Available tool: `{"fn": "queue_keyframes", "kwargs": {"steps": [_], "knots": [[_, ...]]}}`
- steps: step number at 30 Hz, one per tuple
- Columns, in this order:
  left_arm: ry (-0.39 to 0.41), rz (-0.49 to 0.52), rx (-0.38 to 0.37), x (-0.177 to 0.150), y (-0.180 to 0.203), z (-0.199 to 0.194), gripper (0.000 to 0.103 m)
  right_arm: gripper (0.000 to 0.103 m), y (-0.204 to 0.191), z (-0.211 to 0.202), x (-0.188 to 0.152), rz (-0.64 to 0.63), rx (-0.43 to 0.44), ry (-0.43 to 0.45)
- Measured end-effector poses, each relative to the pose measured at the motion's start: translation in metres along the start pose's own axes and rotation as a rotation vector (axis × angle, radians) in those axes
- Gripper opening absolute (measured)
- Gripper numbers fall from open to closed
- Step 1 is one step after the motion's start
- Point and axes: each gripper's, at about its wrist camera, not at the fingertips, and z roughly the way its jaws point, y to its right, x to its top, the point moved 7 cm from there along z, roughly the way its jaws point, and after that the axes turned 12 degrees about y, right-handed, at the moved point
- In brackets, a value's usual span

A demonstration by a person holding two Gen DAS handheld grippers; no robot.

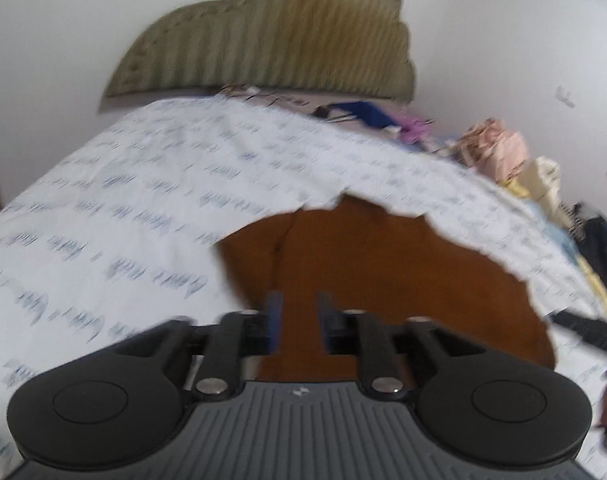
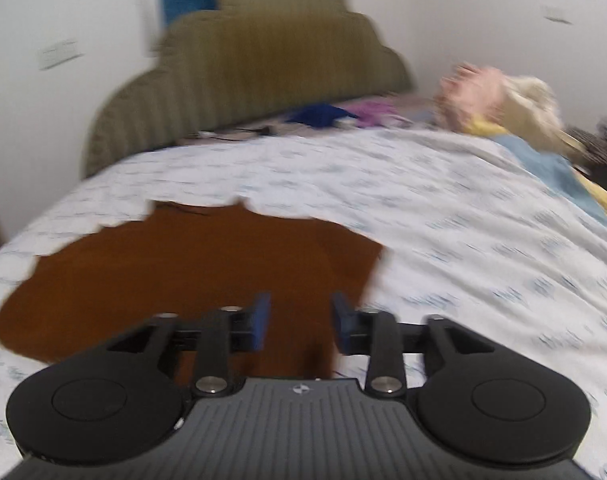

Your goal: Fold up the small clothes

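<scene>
Brown garment is what's getting folded here, and it's lying spread out on the bed over a white printed sheet, near the front edge, with both grippers hanging right above it. From the look of it I'd guess it's a light, floppy piece of cloth, totally soft, no stiffness at all, so it'll sag and drag if you lift it by one spot only. Best bet imo is to pinch it at an edge or corner with each gripper, like the outer edges on either side, so the fold stays even. Doesn't look slippery or breakable, just prone to bunching up. Left gripper has its fingers parted about halfway with a clear gap, nothing pinched between them, brown cloth just showing through underneath. Right gripper is much the same, fingers apart a bit wider, nothing caught, sitting over the right-hand part of the garment near its edge. Can't tell if the fingertips actually brush the fabric, it's all pretty blurry. Pile of other clothes is stacked off at the far right of the bed by the headboard, well apart from this one.
</scene>
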Motion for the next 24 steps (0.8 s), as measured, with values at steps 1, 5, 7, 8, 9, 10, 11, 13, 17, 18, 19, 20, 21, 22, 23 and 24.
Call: {"fn": "queue_keyframes", "kwargs": {"steps": [1, 5, 7, 8, 9, 10, 11, 13, 17, 18, 19, 20, 21, 22, 23, 24], "knots": [[-0.006, -0.003, -0.011, 0.001, 0.008, 0.010, 0.064, 0.059, -0.016, 0.005, -0.001, -0.016, 0.037, -0.010], [-0.073, 0.081, 0.012, -0.020, 0.044, 0.050, 0.079, 0.068, -0.071, 0.032, -0.015, -0.054, 0.138, -0.065], [-0.092, 0.146, 0.021, -0.038, 0.056, 0.060, 0.079, 0.070, -0.086, 0.043, -0.027, -0.066, 0.150, -0.114], [-0.109, 0.176, 0.037, -0.048, 0.059, 0.065, 0.079, 0.071, -0.091, 0.046, -0.033, -0.078, 0.152, -0.134], [-0.134, 0.202, 0.060, -0.058, 0.057, 0.069, 0.079, 0.075, -0.094, 0.049, -0.039, -0.098, 0.150, -0.162], [-0.157, 0.218, 0.077, -0.068, 0.055, 0.071, 0.079, 0.078, -0.096, 0.051, -0.047, -0.125, 0.148, -0.190], [-0.171, 0.222, 0.081, -0.077, 0.053, 0.071, 0.079, 0.078, -0.098, 0.050, -0.053, -0.151, 0.142, -0.202], [-0.177, 0.212, 0.082, -0.088, 0.048, 0.067, 0.080, 0.079, -0.095, 0.044, -0.060, -0.178, 0.125, -0.201], [-0.140, 0.246, 0.106, -0.099, 0.053, 0.056, 0.083, 0.082, -0.090, 0.037, -0.048, -0.080, 0.121, -0.148], [-0.134, 0.265, 0.116, -0.100, 0.055, 0.055, 0.084, 0.087, -0.089, 0.037, -0.045, -0.064, 0.116, -0.137], [-0.124, 0.287, 0.126, -0.103, 0.058, 0.054, 0.084, 0.089, -0.089, 0.038, -0.046, -0.060, 0.113, -0.136], [-0.116, 0.300, 0.131, -0.105, 0.060, 0.053, 0.086, 0.089, -0.085, 0.040, -0.047, -0.064, 0.110, -0.143], [-0.109, 0.306, 0.133, -0.106, 0.061, 0.054, 0.087, 0.089, -0.083, 0.042, -0.052, -0.074, 0.096, -0.158], [-0.102, 0.306, 0.133, -0.106, 0.060, 0.053, 0.087, 0.090, -0.081, 0.042, -0.057, -0.081, 0.082, -0.169], [-0.091, 0.299, 0.131, -0.107, 0.059, 0.051, 0.087, 0.090, -0.079, 0.042, -0.061, -0.087, 0.079, -0.170], [-0.084, 0.289, 0.127, -0.108, 0.057, 0.050, 0.089, 0.090, -0.079, 0.041, -0.063, -0.089, 0.078, -0.166]]}}
